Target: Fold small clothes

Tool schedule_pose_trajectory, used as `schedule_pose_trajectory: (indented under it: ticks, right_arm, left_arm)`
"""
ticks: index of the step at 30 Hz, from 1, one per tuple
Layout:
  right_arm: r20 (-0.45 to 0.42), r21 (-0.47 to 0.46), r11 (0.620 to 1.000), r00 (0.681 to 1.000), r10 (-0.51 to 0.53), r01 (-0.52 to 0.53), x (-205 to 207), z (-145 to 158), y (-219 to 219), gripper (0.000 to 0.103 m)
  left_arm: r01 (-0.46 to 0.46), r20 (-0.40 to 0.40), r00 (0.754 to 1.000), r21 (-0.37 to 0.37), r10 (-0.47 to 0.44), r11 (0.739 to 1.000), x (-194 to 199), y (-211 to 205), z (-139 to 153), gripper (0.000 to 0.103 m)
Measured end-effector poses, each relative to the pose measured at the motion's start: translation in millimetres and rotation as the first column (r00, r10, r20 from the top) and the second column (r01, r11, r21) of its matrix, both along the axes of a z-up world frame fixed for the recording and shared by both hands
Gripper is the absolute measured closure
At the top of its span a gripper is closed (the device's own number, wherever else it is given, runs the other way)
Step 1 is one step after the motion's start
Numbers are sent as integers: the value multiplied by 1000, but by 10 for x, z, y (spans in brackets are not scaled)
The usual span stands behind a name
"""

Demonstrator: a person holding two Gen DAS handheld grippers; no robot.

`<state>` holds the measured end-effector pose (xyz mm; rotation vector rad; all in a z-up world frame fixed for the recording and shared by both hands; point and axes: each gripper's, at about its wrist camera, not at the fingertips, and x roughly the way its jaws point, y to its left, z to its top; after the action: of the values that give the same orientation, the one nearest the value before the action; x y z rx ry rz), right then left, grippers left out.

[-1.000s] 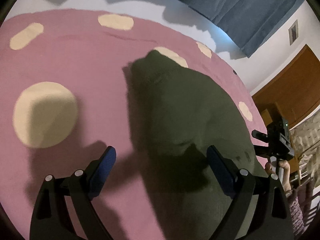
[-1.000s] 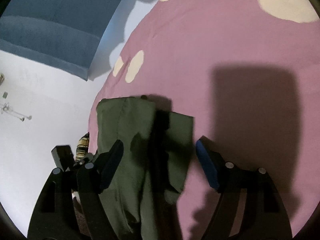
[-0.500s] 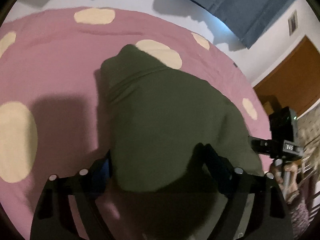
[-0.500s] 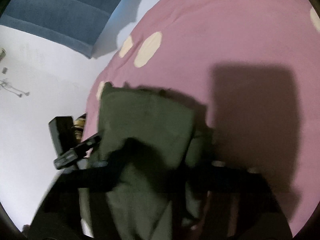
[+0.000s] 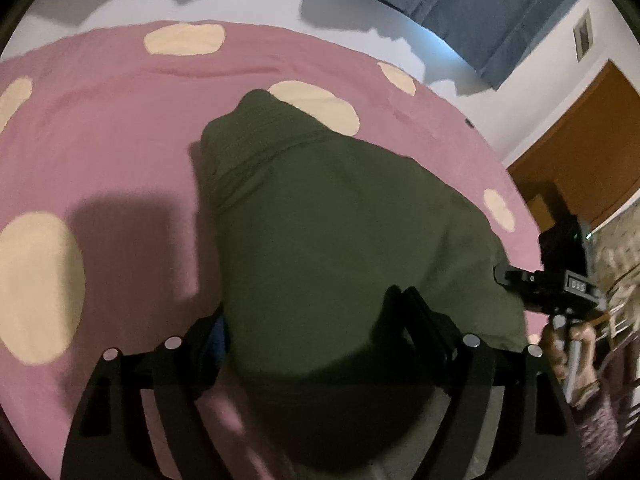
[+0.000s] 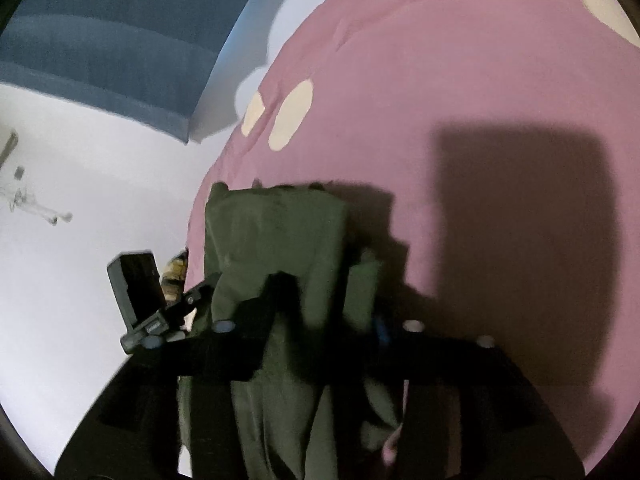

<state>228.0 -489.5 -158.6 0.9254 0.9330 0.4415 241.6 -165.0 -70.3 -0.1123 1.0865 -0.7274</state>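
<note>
On the pink spotted bedcover [image 5: 120, 128], broad and bare leftward, both the left gripper [image 5: 316, 320] and right gripper [image 6: 320, 300] pinch the green garment's [image 5: 340, 220] near edge, jaws lately narrowed.

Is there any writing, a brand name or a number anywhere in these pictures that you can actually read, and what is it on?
No text can be read for certain.
Small pale plate on the right hand-held gripper, seen from the left wrist view: some characters, too small and blurred to read.
Green garment: no label or print visible.
Pink spotted bedspread: only cream spots, no words.
Small frame on the wall: too small to tell.
</note>
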Motion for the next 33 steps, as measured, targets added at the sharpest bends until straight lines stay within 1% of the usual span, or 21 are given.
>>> schedule_pose_trajectory:
  ticks: [1,2,4,5,9,12,15,17,20,21,22,23,24,25,26,28,30,33]
  right_arm:
    - [2,8,1000,1000,-7,7,-67,17,-22,41]
    - [8,16,1000,1000,-9,9,-155,43,-39,35]
    - [16,10,1000,1000,-14,14,-336,87,-71,29]
    - [18,8,1000,1000,-17,17,-456,107,-96,28]
    - [-1,40,999,1000,-27,27,-902,90,-151,26]
    - [-8,51,999,1000,-16,16,-1113,79,-82,24]
    - [-11,54,998,1000,17,-17,-1259,65,72,22]
    - [-12,47,998,999,40,-39,-1293,50,167,21]
    - [-5,17,998,998,58,-58,-1306,55,279,21]
    - [-5,6,998,998,63,-63,-1303,58,308,22]
    - [-7,-15,998,998,65,-65,-1303,63,334,29]
    - [-21,-58,996,997,71,-72,-1294,61,384,49]
    - [-43,-99,991,996,83,-87,-1268,44,435,54]
    - [-51,-112,989,995,88,-93,-1233,32,477,61]
    - [-50,-118,988,994,96,-101,-1240,9,485,65]
    - [-44,-112,989,994,96,-101,-1233,-25,476,68]
    - [-39,-105,990,995,95,-99,-1229,-22,467,69]
    - [-37,-103,990,995,93,-97,-1210,-25,491,69]
  left_arm:
    - [5,-11,1000,-12,-5,1000,-44,47,21,19]
    - [10,-17,1000,-21,-10,1000,-98,99,45,18]
    - [10,-14,1000,-47,-11,999,-266,240,108,17]
    - [7,-14,1000,-60,-8,998,-349,307,130,16]
    - [7,-58,998,-108,-14,994,-770,527,150,16]
    - [14,-77,997,-141,-25,990,-1012,561,167,16]
    - [33,-88,995,-165,-48,986,-1197,507,161,16]
    - [55,-96,993,-162,-71,985,-1282,434,127,16]
    - [60,-76,995,-111,-69,992,-1344,331,32,16]
    - [54,-75,995,-105,-62,993,-1327,318,13,16]
    - [46,-80,995,-103,-55,994,-1323,331,-20,16]
    - [38,-90,995,-109,-48,993,-1316,342,-58,18]
    - [34,-100,994,-115,-46,993,-1316,342,-96,21]
    - [37,-90,995,-109,-47,993,-1331,328,-141,22]
    - [40,-75,996,-103,-48,994,-1356,334,-152,23]
    - [46,-33,998,-81,-49,996,-1393,292,-144,23]
    - [49,-29,998,-69,-51,996,-1378,261,-135,23]
    - [52,-27,998,-71,-54,996,-1366,259,-143,23]
